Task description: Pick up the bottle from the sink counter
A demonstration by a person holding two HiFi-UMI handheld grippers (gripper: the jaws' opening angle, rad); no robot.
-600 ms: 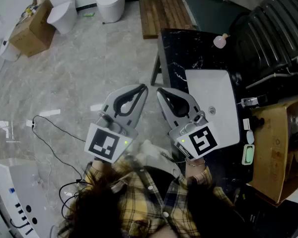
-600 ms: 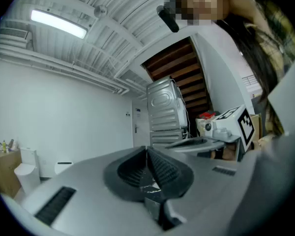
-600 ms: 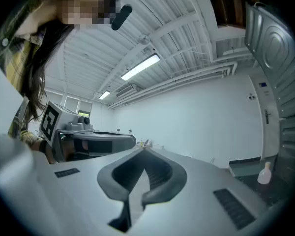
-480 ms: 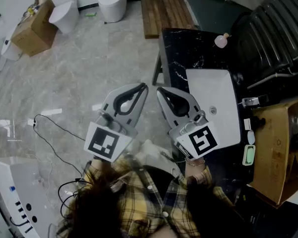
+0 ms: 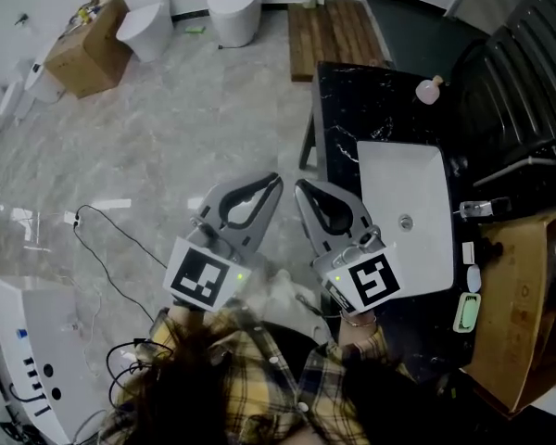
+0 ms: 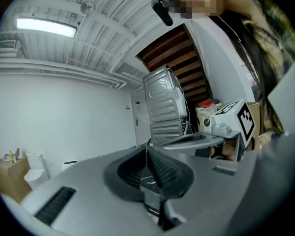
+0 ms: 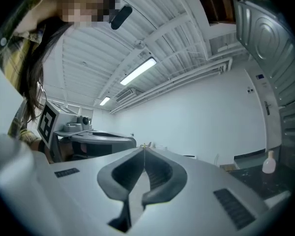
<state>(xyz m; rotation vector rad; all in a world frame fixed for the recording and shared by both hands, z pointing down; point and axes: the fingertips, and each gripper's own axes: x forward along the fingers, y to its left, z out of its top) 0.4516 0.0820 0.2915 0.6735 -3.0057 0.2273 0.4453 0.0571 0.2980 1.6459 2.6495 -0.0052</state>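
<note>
Grey plastic jaws meet tip to tip on both tools. The left claw (image 5: 271, 184) is fully closed on nothing, and the right claw (image 5: 303, 189) is likewise pressed together and empty. They sit side by side and level in front of the person's plaid-sleeved arms.

Since half a second ago the two claws have kept the same pose and the same closed state. Everything round them has slid in the head view, though, so the black marble bench (image 5: 347, 109) now lies a little lower and further toward 3 o'clock. This reads as the person's head or body shifting, not a reach. By that judgement the pick-up has not started: a claw still has to open and travel to the bottle.

The small pale pink bottle (image 5: 429, 89) stands upright at the far end of the bench. It is at about 2 o'clock from the right claw and well apart from it, and at 12 o'clock of the white rectangular basin (image 5: 389, 170). The right gripper view also catches it far off at 3 o'clock.

Counted, there are:
- two claws
- one bottle
- one basin
- one bench
- two white toilets (image 5: 233, 3) near 11 and 12 o'clock
- two brown cardboard boxes (image 5: 88, 49), one at 10 o'clock and one at 4 o'clock
- one brown slatted wooden platform (image 5: 334, 31) at 12 o'clock
</note>
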